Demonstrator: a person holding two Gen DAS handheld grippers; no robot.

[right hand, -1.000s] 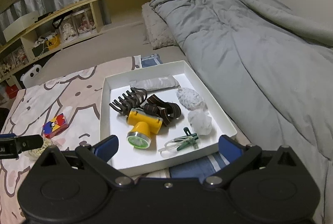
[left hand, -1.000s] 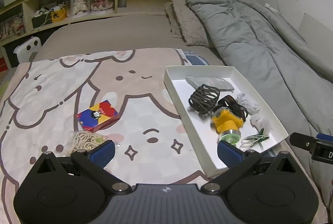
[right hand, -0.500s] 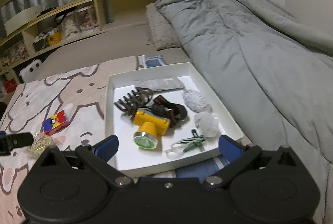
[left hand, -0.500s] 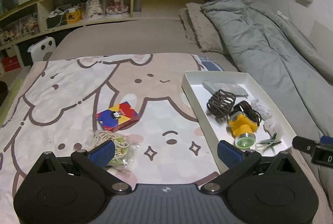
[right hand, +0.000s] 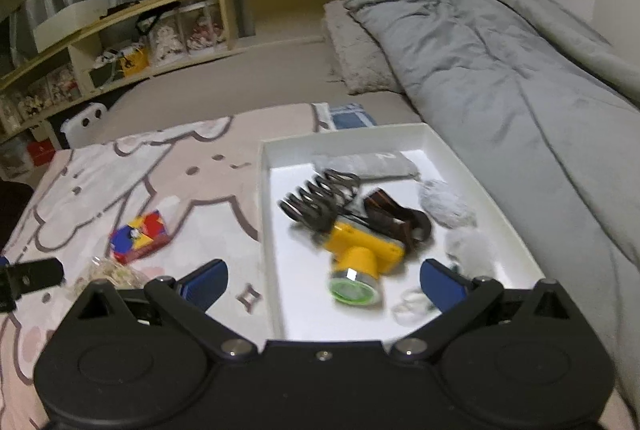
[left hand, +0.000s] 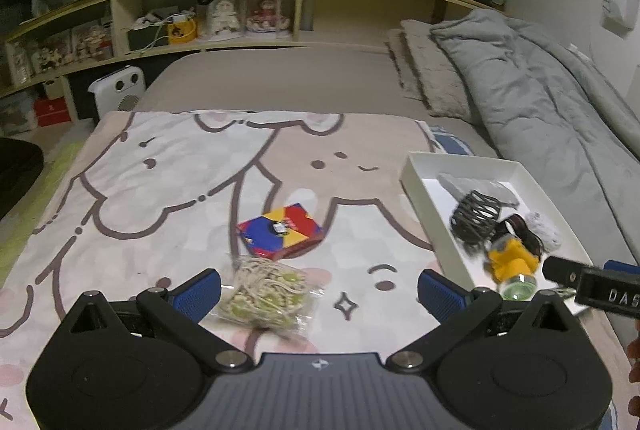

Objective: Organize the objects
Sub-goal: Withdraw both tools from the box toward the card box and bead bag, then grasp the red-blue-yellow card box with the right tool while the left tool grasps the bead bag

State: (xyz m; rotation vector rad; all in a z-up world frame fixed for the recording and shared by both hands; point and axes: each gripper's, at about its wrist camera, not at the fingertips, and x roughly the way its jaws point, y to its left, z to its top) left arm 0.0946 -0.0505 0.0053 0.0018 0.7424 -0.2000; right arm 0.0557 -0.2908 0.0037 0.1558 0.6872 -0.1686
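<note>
Rubber-band bag (left hand: pixel 267 293) between left claw (left hand: pixel 320 292) fingers

Cartoon-print blanket (left hand: pixel 168 190) spread across the bed. Crumpled grey duvet (right hand: pixel 500 70) at three o'clock, fuzzy pillow (left hand: pixel 432 78) beside it. Wooden shelf (left hand: pixel 256 14) at twelve o'clock, holding dolls (left hand: pixel 244 14). White fan heater (left hand: pixel 118 92) at ten o'clock.

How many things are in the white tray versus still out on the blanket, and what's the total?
In the white tray: 7 (grey pouch, dark hair claw, brown strap, yellow headlamp, 2 grey fluffy balls, pale clip)
On the blanket: 2 (colourful box, bag of rubber bands)
Total: 9
</note>
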